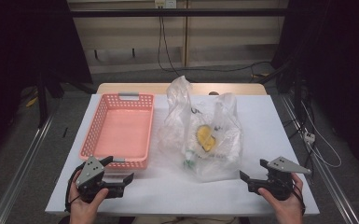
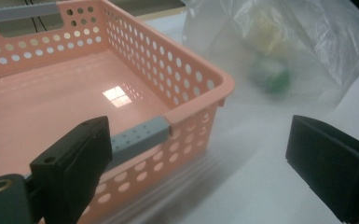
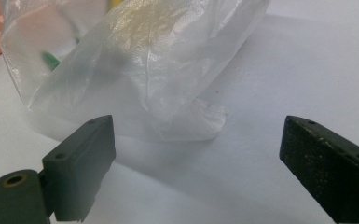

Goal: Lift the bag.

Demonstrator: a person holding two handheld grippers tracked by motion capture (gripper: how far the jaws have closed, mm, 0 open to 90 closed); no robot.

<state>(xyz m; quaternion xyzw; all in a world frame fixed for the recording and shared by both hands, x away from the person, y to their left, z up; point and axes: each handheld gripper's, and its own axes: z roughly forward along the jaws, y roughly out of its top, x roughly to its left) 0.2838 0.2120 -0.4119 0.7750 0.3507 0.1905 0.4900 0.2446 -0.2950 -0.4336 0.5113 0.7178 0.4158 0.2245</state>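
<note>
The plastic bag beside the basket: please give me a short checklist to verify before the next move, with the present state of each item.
1. Left tool open, holding nothing: ok.
2. Right tool open, holding nothing: ok.
3. Pink basket has nothing inside, ready to receive things: ok.
4. Plastic bag on the white table, to the right of the basket, apart from both tools: ok.
5. Contents known: a yellow item and something green show through the film; the number of items: cannot tell.
6. Bag mouth open enough to reach in: cannot tell; the top looks crumpled and bunched.
</note>
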